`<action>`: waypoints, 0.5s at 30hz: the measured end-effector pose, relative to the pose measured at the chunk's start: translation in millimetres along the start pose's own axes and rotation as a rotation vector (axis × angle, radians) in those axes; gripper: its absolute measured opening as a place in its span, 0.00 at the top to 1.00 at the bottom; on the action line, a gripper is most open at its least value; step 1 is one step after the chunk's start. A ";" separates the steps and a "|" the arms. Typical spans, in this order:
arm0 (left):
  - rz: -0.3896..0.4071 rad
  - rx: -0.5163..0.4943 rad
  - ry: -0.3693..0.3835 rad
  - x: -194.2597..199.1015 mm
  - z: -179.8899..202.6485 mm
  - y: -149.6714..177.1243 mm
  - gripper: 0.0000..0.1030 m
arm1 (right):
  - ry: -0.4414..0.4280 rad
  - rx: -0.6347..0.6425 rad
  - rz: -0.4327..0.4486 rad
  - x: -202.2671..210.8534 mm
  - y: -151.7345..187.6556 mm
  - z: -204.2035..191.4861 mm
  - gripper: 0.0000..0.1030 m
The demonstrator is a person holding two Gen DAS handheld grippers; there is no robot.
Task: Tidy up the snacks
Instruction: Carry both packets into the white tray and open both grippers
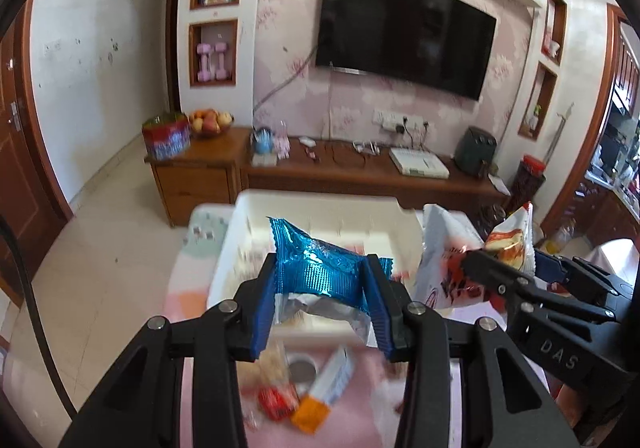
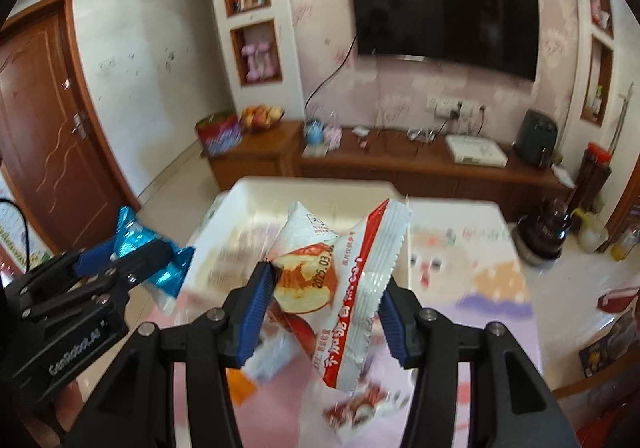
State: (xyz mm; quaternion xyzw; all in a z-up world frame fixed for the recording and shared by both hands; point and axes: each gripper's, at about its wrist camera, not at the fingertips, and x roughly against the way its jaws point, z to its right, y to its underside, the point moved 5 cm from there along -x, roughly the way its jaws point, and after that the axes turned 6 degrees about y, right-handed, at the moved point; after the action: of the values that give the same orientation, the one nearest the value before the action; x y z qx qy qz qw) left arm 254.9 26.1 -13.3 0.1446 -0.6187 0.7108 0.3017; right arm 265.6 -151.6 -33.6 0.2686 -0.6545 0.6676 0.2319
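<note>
My left gripper (image 1: 325,280) is shut on a shiny blue foil snack packet (image 1: 320,268) and holds it above the near side of a white plastic bin (image 1: 320,208). My right gripper (image 2: 326,288) is shut on a white and red snack packet (image 2: 344,280) with a bread picture, held just in front of the same bin (image 2: 312,188). Each gripper shows in the other's view: the right one (image 1: 480,264) with its packet (image 1: 444,248) at the right, the left one (image 2: 132,252) with the blue packet (image 2: 160,260) at the left.
Below the left gripper, loose snacks lie on the pink tablecloth (image 1: 360,408): a red packet (image 1: 276,402), an orange packet (image 1: 310,414) and a white and blue one (image 1: 334,374). More packets lie at the table's right edge (image 2: 608,348). A wooden TV cabinet (image 1: 340,176) stands beyond.
</note>
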 end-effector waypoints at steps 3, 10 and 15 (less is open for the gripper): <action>0.036 -0.016 -0.026 -8.3 -1.7 -25.0 0.61 | 0.031 -0.001 0.044 -6.2 -28.9 -0.4 0.50; 0.031 -0.015 -0.060 -51.1 -7.7 -61.4 0.61 | 0.075 -0.020 0.089 -33.6 -72.1 1.6 0.50; -0.036 -0.011 -0.094 -93.6 -13.1 -57.6 0.61 | 0.103 -0.030 0.058 -64.2 -77.6 6.2 0.50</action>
State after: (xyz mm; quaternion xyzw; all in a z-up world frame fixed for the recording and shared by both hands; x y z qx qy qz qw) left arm 364.8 18.4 -24.3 0.1873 -0.6335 0.6943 0.2858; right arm 365.3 -152.4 -18.0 0.2113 -0.6593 0.6770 0.2497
